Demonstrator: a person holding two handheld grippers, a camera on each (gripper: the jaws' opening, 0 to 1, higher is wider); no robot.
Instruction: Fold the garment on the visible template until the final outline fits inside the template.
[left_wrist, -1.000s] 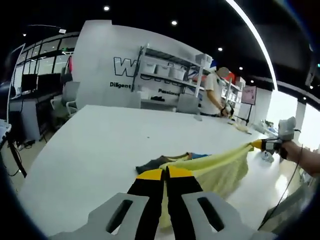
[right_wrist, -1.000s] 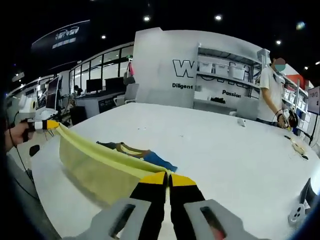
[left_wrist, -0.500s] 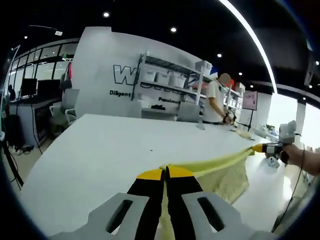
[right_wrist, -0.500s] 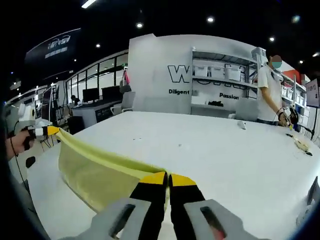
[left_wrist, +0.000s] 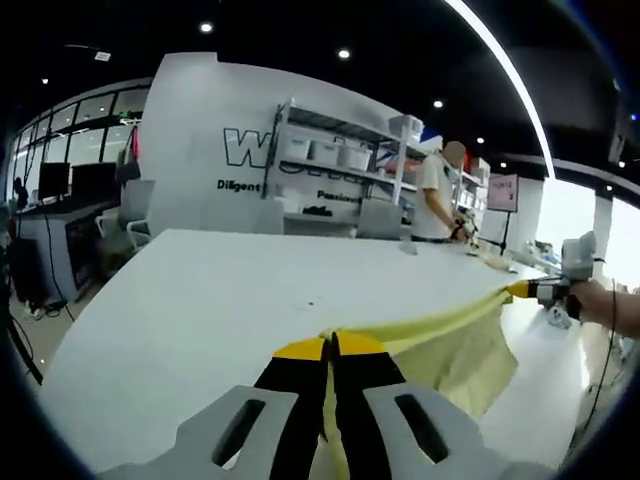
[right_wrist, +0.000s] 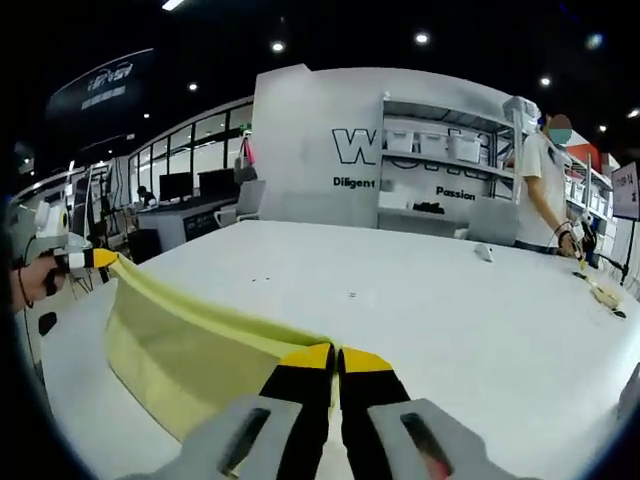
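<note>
— Looking through both views, what do you have, starting from the biggest thing?

— I see the white counter (left_wrist: 190, 300) first; it is long and runs far toward the back wall. Behind it stands a metal shelf (right_wrist: 450, 150) with bins, and a person in a white shirt (right_wrist: 540, 180) stands at the far right end of the counter.

— And the garment?

— The yellow garment (left_wrist: 450, 345) hangs above the counter, stretched between my two grippers. Its top edge is pulled into a tight line and the rest of the cloth drops down below that line. If the lower hem touches the counter, I cannot tell.

— How are the fingers?

— My left gripper (left_wrist: 330, 347) has its fingers pressed together on one end of the yellow edge. My right gripper (right_wrist: 335, 352) also has its fingers closed on the other end. In the left gripper view I see the right gripper far to the right, with a hand (left_wrist: 600, 300) behind it.
</note>
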